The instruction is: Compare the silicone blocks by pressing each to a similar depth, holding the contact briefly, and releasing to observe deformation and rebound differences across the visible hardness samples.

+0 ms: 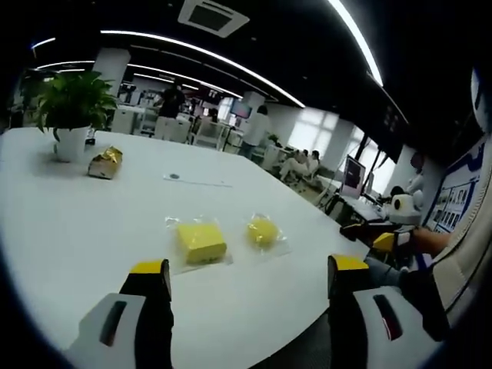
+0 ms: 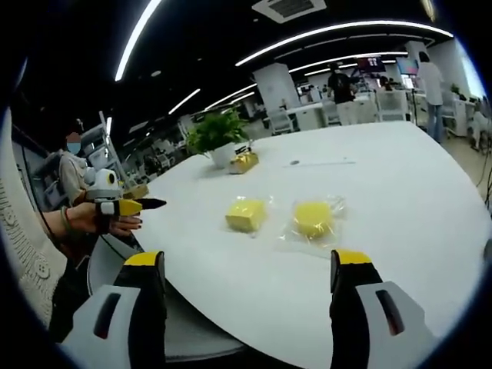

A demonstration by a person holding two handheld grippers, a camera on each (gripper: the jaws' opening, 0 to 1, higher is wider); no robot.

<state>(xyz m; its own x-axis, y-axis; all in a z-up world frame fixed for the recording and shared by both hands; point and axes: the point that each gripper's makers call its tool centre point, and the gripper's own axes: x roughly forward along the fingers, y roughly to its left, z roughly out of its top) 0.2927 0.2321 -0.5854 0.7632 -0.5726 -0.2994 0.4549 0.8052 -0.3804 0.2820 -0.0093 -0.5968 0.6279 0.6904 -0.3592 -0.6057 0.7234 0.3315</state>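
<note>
In the left gripper view, the left tool (image 1: 250, 278) rises from the bottom with its two yellow-tipped jaws spread wide and nothing between them. It hangs above the near edge of the white table (image 1: 69, 231). Two yellow blocks lie on the table ahead of the jaws, each in a clear wrapper. The square block (image 1: 201, 242) sits just beyond the left jaw's tip, apart from it. The round block (image 1: 263, 231) lies just beside the square one, to its right, further from the jaws. Far back on the table stand a plant (image 1: 71, 108) in a white pot and, beside it, a gold packet (image 1: 105, 162). At the right edge, off the table, the right tool (image 1: 384, 242) shows in a person's hand.

In the right gripper view, the right tool (image 2: 250, 273) also has its jaws wide apart and holds nothing. It hovers over the table's (image 2: 400, 184) near edge. The square block (image 2: 246, 214) and the round block (image 2: 313, 218) lie side by side ahead, well clear of both jaws. The plant (image 2: 215, 134) and gold packet (image 2: 244, 161) stand beyond them. At the left, a hand holds the left tool (image 2: 142, 205) off the table; whether its jaws are apart cannot be told from here.
</note>
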